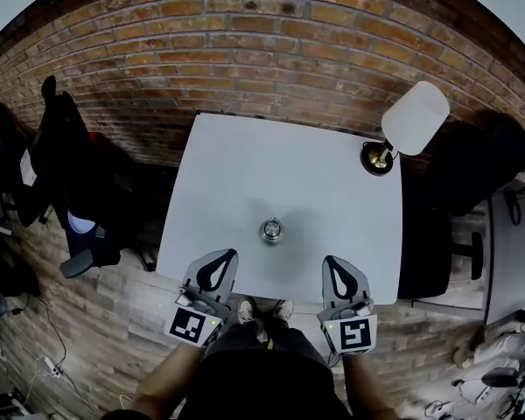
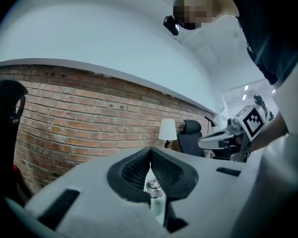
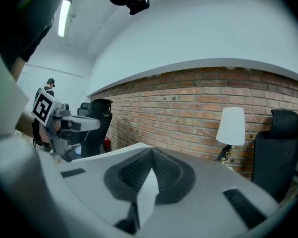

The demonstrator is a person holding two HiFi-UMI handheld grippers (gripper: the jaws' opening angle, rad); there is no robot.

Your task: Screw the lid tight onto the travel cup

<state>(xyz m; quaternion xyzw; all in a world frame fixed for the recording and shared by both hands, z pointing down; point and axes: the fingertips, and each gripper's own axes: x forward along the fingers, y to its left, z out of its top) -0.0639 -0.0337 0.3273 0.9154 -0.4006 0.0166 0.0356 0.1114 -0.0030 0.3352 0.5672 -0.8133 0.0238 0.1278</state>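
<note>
The travel cup (image 1: 270, 230) stands upright near the middle of the white table (image 1: 245, 164), and its silvery round top faces up. Both grippers hover over the table's near edge, short of the cup. My left gripper (image 1: 231, 254) is to the cup's lower left, its jaws shut on nothing. My right gripper (image 1: 329, 260) is to the lower right, also shut and empty. In the left gripper view the cup (image 2: 154, 195) shows through the slit below the shut jaws (image 2: 150, 155). The right gripper view's shut jaws (image 3: 151, 155) show only table surface.
A lamp with a white shade (image 1: 414, 119) stands at the table's far right corner. A brick wall (image 1: 245, 42) runs behind the table. One black chair (image 1: 61, 173) is on the left and another (image 1: 486, 160) on the right. The person's shoes (image 1: 262, 309) are below the near edge.
</note>
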